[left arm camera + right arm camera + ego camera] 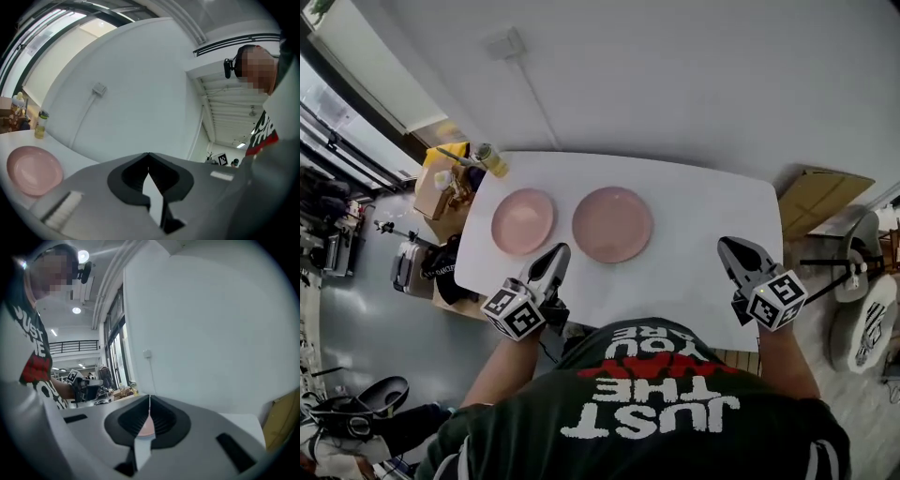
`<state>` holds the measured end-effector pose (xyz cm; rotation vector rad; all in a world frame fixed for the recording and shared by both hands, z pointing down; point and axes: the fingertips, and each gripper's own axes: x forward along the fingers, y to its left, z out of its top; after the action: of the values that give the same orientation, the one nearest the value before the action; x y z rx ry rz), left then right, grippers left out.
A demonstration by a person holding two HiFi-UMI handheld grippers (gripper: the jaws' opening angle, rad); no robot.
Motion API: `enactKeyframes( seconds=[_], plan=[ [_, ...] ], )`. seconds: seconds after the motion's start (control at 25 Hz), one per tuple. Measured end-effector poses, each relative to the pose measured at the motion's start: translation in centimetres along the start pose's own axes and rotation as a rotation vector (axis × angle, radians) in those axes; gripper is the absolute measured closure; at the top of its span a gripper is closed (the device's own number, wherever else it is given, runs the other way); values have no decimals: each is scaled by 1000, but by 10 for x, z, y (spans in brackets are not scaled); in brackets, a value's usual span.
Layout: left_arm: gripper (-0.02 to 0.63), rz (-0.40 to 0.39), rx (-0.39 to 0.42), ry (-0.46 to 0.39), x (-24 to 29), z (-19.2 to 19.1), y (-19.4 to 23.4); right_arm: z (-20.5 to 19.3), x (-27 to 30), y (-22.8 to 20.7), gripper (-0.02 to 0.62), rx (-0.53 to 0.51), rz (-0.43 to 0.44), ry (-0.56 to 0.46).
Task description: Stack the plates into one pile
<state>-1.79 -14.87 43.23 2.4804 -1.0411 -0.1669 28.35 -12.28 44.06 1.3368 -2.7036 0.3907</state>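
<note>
Two pink plates lie side by side on the white table [703, 211]: the smaller left plate [523, 221] and the larger right plate [612, 224]. My left gripper [560, 249] hovers over the table's near edge, just in front of the left plate, jaws shut and empty. In the left gripper view the gripper [148, 154] points level, with one pink plate [33, 169] low at the left. My right gripper [725, 243] hangs near the table's front right, shut and empty. In the right gripper view a sliver of pink plate [146, 427] shows behind the shut jaws [149, 397].
A yellow-green bottle [492, 159] stands at the table's back left corner, beside a cardboard box [441, 186] of clutter. Bags [427, 267] sit on the floor left of the table. A flat cardboard sheet [820, 197] and a chair [862, 300] are to the right.
</note>
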Motion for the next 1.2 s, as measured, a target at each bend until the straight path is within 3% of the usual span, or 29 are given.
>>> enactKeyframes(
  seconds=[0.12,0.24,0.36,0.52,0.68,0.96,1.2],
  plan=[
    [597,-113,25,55,-16,3,51,-4,44,32,589,-14,-90,-9],
    [597,-212,69,140,-40,19,104,-5,97,79,589,65,-180,-39],
    [597,-277,118,215,-67,32,138,-5,139,138,589,37,-194,-3],
    [595,-295,81,222,-76,38,165,-2,171,180,589,38,-204,8],
    [596,-306,46,188,-74,37,150,-3,173,196,589,29,-173,27],
    [595,-199,5,194,-85,19,161,-4,178,199,589,4,-110,47],
    [580,13,-57,226,-96,15,232,-12,204,204,589,-5,-40,80]
  ],
)
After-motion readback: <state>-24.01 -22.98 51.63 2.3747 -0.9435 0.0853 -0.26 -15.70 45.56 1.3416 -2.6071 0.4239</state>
